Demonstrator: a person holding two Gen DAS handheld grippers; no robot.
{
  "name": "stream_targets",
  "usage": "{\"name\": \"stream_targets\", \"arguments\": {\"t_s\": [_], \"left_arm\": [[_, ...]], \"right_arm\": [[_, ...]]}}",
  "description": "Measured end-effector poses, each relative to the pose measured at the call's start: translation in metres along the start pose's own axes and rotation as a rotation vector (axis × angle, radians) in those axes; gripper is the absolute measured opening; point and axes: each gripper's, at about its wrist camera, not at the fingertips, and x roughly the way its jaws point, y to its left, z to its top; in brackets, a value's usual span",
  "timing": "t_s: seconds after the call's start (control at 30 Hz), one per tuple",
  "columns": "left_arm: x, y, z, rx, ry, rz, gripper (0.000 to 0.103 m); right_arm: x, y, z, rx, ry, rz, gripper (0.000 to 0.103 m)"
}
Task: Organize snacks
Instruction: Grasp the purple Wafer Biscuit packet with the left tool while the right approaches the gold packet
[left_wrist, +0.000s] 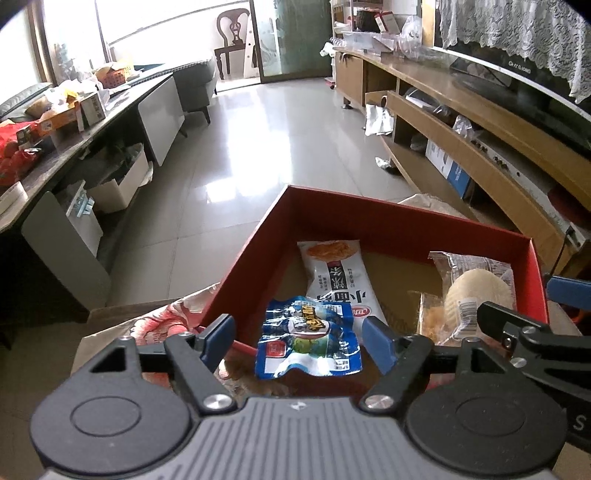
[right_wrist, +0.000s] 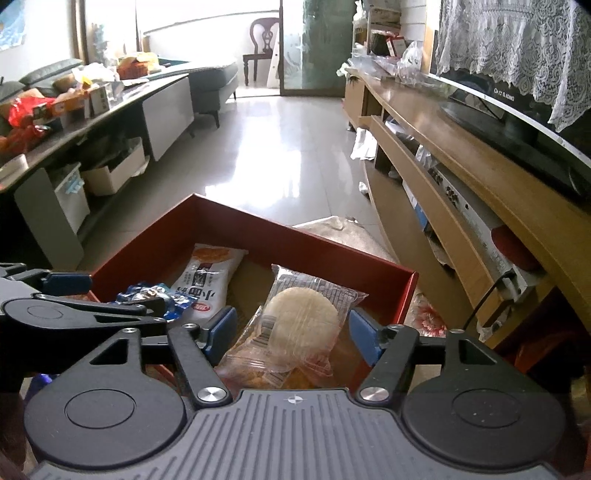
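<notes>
We find the left gripper (left_wrist: 299, 339) spread wide at the lower centre of its view, its blue pads either side of a blue packet (left_wrist: 308, 338) without touching it. The packet appears to lie on the floor of the red box (left_wrist: 369, 218), at the near edge. The right gripper (right_wrist: 291, 336) is likewise spread, at the lower centre of its own view, framing a clear wrapped round cracker (right_wrist: 301, 325) that rests on an orange snack pack (right_wrist: 251, 363) inside the same box. Neither tool holds anything.

We judge the snacks already boxed and the step in hand to be tidying or releasing them. To do it well, we would keep both jaws parted while lifting straight up, so no pad drags a crinkled wrapper. Should a packet need shifting, we would pinch a flat sealed edge, not the brittle cracker itself. The two tools sit close together; we would move one at a time.

Further out, a long white packet (left_wrist: 334, 277) lies at mid-frame, just beside the blue one. It carries large dark Chinese characters, upside down to us, and a small red oval logo we cannot read. The blue packet shows a round emblem with illegible lettering. A barcode label sits on the cracker wrapper. At the upper right, the television (right_wrist: 517, 110) bears small pale lettering along its lower edge, too faint to read.
</notes>
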Motion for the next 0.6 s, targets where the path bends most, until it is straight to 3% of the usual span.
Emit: {"name": "stream_targets", "arguments": {"t_s": [0.37, 0.6], "left_arm": [[-0.020, 0.010, -0.013, 0.013, -0.016, -0.001, 0.081], [-0.028, 0.045, -0.038, -0.029, 0.051, -0.012, 0.081]], "right_arm": [[-0.017, 0.008, -0.005, -0.007, -0.013, 0.008, 0.076], [-0.028, 0.023, -0.017, -0.021, 0.018, 0.048, 0.076]]}}
